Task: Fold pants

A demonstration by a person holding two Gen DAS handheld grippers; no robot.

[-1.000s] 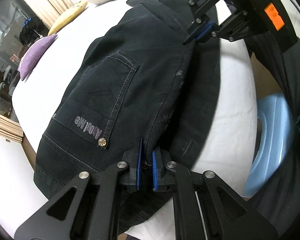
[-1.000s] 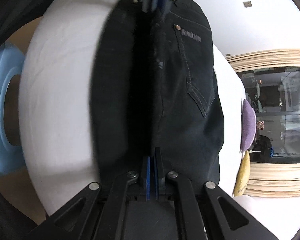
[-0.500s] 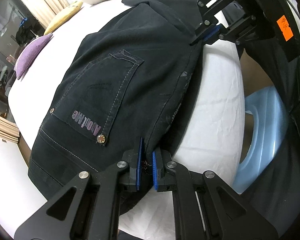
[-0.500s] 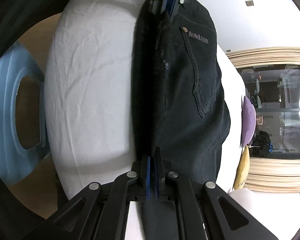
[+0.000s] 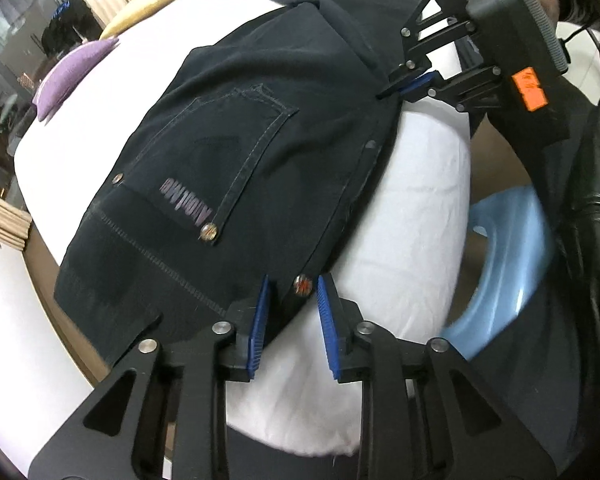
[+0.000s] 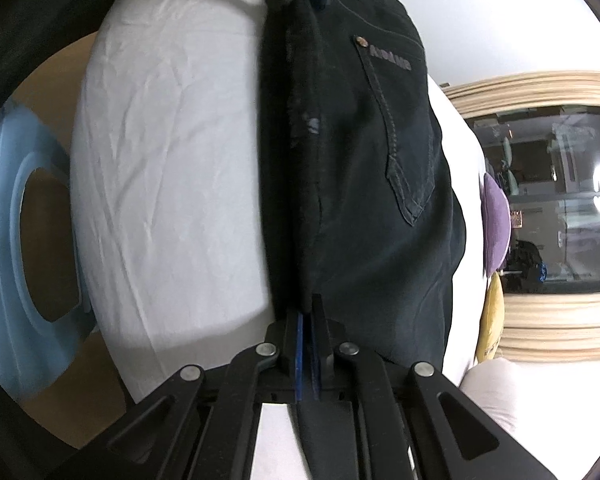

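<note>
Left gripper (image 5: 290, 312) opening off the waist corner of the pants (image 5: 260, 140) folded lengthwise on the bed (image 5: 420, 208), right gripper (image 6: 308, 320) clamped on the far fold edge; next, probably letting go there and regrasping for the crosswise fold.

The pants (image 5: 260, 152) are dark, matt denim-like cloth with raised, lighter stitching and shiny metal rivets on the back pocket (image 5: 216, 164). The bed sheet (image 5: 416, 208) under them is white, matt, finely creased cloth. Both grippers, the left gripper (image 5: 292, 320) and the right gripper (image 6: 310, 356), are matt black plastic with bright metal pins and ribbed blue pads. The stool (image 5: 500, 264) is smooth, glossy light-blue plastic. The person's sleeve (image 5: 592, 208) looks like shiny black leather.
</note>
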